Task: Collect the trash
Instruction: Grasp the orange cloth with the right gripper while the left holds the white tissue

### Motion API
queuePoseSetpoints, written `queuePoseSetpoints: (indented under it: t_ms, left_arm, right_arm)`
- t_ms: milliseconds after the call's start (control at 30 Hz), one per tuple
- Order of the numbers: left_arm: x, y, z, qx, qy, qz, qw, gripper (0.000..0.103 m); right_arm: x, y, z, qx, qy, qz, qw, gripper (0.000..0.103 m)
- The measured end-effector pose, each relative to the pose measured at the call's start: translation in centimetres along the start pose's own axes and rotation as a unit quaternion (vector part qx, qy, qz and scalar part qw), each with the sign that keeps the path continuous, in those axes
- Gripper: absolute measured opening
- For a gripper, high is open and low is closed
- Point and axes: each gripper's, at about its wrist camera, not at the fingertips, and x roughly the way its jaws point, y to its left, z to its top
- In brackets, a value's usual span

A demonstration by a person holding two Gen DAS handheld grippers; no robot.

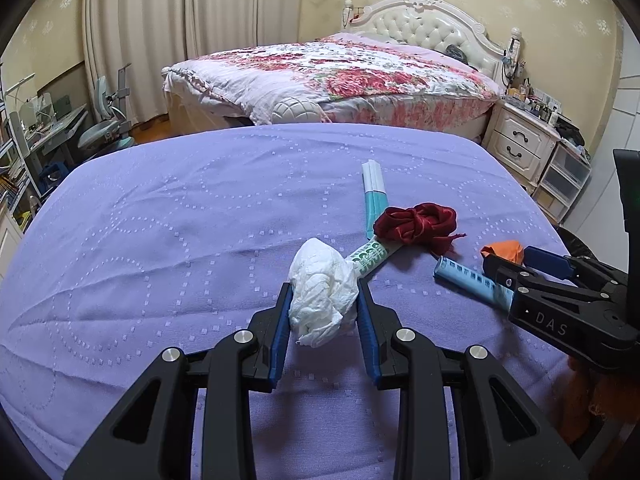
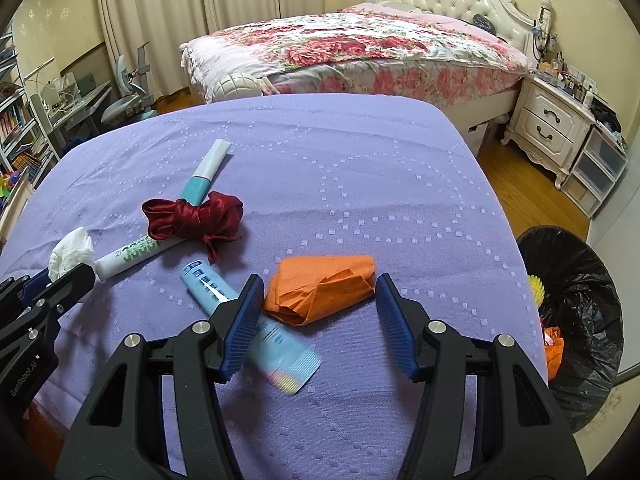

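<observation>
The left gripper (image 1: 323,300) had its blue-padded fingers (image 1: 282,320) pressed against both sides of the crumpled white tissue (image 1: 322,298), which rested on the purple surface (image 1: 180,240). Just past the fingertips lay a white and green tube (image 1: 370,260), its far end under the dark red ribbon knot (image 1: 416,224), with a teal and white tube (image 1: 374,196) running on beyond that toward the far edge. To the left of those fingers the purple cloth stretched bare out to its rounded left and far edges. The right gripper (image 2: 318,300) held its fingers (image 2: 240,320) apart around the orange crumpled paper (image 2: 320,288), the left finger touching it and the right finger standing just clear of it. Under the left finger a light blue tube (image 2: 224,292) lay slanted, its flat crimped end nearer the camera. To the right of these fingers the cloth ran bare to the surface's right edge, and just beyond that edge stood the bin with a black bag (image 2: 580,280), some orange and yellow scraps inside. Past the far edge were wooden floor (image 2: 516,176) and the floral bed (image 2: 360,52).
</observation>
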Motion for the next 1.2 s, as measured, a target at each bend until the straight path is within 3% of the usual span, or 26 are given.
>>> queuePoseSetpoints:
  t_ms: [467, 1200]
  left_arm:
    - [0.1, -0.4, -0.1, 0.003, -0.003, -0.005, 1.0000, 0.032]
    - [-3.1, -3.6, -0.4, 0.027, -0.032, -0.024, 0.9989, 0.032]
  right_arm:
    - [-2.3, -1.0, -1.0, 0.005, -0.025, -0.009, 1.000, 0.055]
    - [-6.5, -4.5, -2.6, 0.029, -0.064, -0.030, 0.997, 0.055]
